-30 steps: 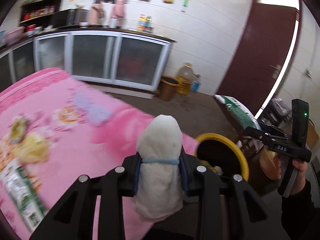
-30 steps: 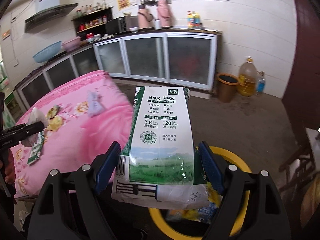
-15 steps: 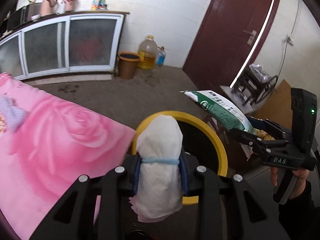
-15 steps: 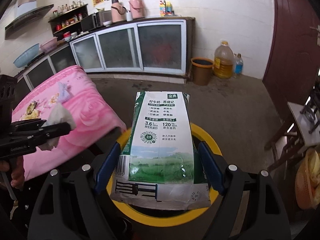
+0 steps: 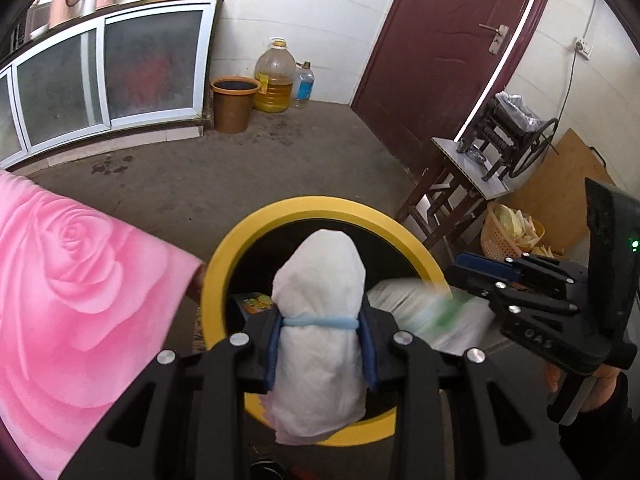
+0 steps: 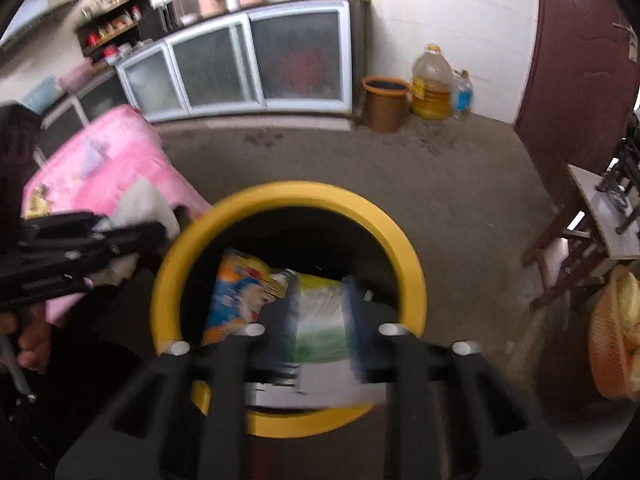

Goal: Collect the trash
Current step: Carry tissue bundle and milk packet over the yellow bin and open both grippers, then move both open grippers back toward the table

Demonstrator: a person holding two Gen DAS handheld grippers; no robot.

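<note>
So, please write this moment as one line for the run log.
left gripper: holds white tissue wad | right gripper: milk carton blurred | both above yellow-rimmed bin

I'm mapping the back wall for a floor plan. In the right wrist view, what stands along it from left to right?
Glass-fronted cabinet → brown bucket → big oil jug → small blue-labelled bottle → dark red door.

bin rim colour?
Yellow; the bin rim rings a dark interior. Sharpest in the left wrist view.
</note>
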